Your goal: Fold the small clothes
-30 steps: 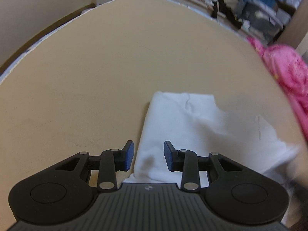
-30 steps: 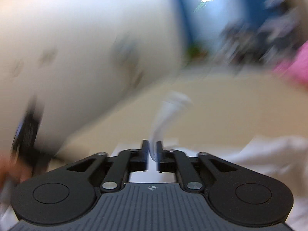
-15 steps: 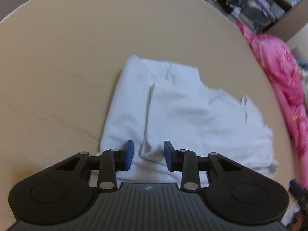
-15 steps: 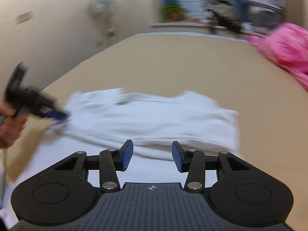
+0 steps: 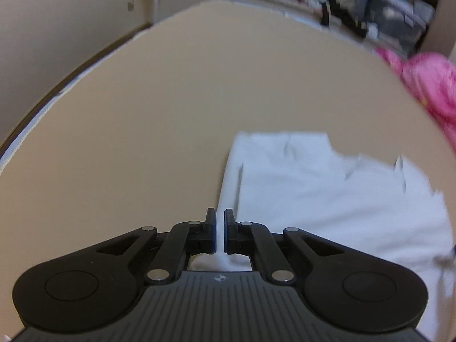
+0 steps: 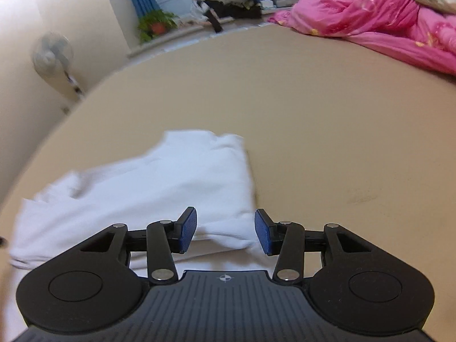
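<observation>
A white garment [image 5: 313, 199], partly folded, lies flat on the tan bed surface [image 5: 142, 114]. My left gripper [image 5: 220, 233] sits at the garment's near left edge with its jaws shut on that edge, and the fabric runs up into the narrow gap between the pads. In the right wrist view the same garment [image 6: 171, 188] spreads to the left. My right gripper [image 6: 225, 230] stands open over its near right corner. The cloth lies under and between the blue pads [image 6: 188, 229], which do not press on it.
A pink quilt [image 6: 370, 14] is heaped at the far right of the bed [image 6: 342, 114], seen also as the quilt [image 5: 427, 85] in the left view. A fan [image 6: 51, 54] stands by the left wall. A potted plant [image 6: 155, 24] and piled clutter line the far sill.
The left jaws have closed from open onto the garment's left edge. The right gripper let go of a cloth strip, opened, and swung to the garment's right corner.
</observation>
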A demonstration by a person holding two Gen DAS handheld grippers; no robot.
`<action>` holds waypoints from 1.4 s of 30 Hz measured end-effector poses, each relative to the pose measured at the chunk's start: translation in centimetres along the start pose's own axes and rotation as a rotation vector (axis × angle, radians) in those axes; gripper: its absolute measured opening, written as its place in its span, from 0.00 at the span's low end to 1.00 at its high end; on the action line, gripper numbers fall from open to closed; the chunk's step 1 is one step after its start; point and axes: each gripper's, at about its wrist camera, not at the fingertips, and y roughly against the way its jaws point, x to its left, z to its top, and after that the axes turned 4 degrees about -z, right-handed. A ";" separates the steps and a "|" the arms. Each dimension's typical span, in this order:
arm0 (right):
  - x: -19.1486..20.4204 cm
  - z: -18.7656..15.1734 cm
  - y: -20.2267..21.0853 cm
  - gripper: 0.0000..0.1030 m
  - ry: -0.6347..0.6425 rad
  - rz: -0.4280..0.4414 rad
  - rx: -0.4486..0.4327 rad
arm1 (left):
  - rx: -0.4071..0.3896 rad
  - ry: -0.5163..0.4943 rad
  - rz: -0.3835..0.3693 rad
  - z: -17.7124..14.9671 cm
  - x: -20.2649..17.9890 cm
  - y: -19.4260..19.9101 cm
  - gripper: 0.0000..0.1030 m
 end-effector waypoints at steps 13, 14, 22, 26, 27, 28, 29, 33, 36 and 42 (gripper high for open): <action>-0.7 -0.8 -1.8 0.49 0.013 -0.146 0.142 | 0.123 -0.071 -0.025 -2.1 -1.5 -4.5 0.20; -1.3 -1.0 -1.5 0.49 -0.029 -0.139 0.140 | 0.115 -0.083 -0.012 -2.2 -1.4 -4.2 0.21; -1.2 0.4 9.6 0.48 -0.096 -0.048 0.000 | -0.007 -0.186 0.009 -3.1 -3.3 4.9 0.30; -1.2 -0.8 15.2 0.48 -0.066 -0.005 -0.058 | -0.010 -0.198 0.032 -5.5 -3.5 9.1 0.30; -1.4 -1.5 16.7 0.48 -0.063 0.006 -0.066 | -0.019 -0.207 0.031 -6.2 -3.7 10.2 0.30; -1.6 -2.1 17.6 0.48 -0.063 0.017 -0.072 | -0.027 -0.213 0.030 -6.9 -4.0 11.5 0.30; -1.7 -2.9 18.6 0.48 -0.058 0.024 -0.078 | -0.035 -0.217 0.029 -7.4 -4.0 12.6 0.30; -2.1 -6.1 21.0 0.49 -0.034 0.017 -0.091 | -0.047 -0.225 0.026 -10.2 -3.4 16.3 0.30; -3.0 -8.1 21.3 0.49 -0.013 -0.002 -0.057 | -0.044 -0.241 0.035 -12.2 -3.1 17.5 0.30; -4.6 -10.5 21.5 0.49 -0.015 -0.009 0.001 | 0.004 -0.204 0.018 -15.6 -1.0 18.1 0.30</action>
